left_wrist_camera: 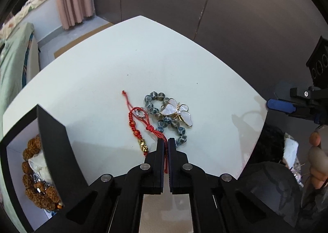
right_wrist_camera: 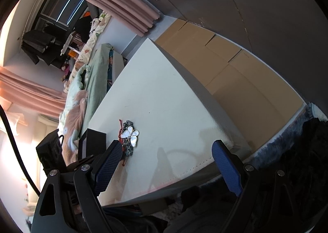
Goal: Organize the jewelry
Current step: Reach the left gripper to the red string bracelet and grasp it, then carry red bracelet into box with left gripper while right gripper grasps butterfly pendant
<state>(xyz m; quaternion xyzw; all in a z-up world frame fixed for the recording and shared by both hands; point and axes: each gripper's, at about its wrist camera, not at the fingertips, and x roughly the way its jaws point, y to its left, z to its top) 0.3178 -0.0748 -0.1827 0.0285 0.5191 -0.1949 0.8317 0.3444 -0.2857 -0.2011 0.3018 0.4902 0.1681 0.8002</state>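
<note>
Left gripper (left_wrist_camera: 166, 142) clenched on red string bracelet (left_wrist_camera: 141, 124); black box (left_wrist_camera: 51, 140) off to left. Right gripper (right_wrist_camera: 166, 151) released, farther away.

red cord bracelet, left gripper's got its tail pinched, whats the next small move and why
Probably lift it gently and carry it left toward the black box. The left gripper is shut on the red cord bracelet, whose loop lies right beside the blue bead bracelet under the butterfly brooch, so a slow lift avoids dragging them. The right gripper is open, apart.
</note>
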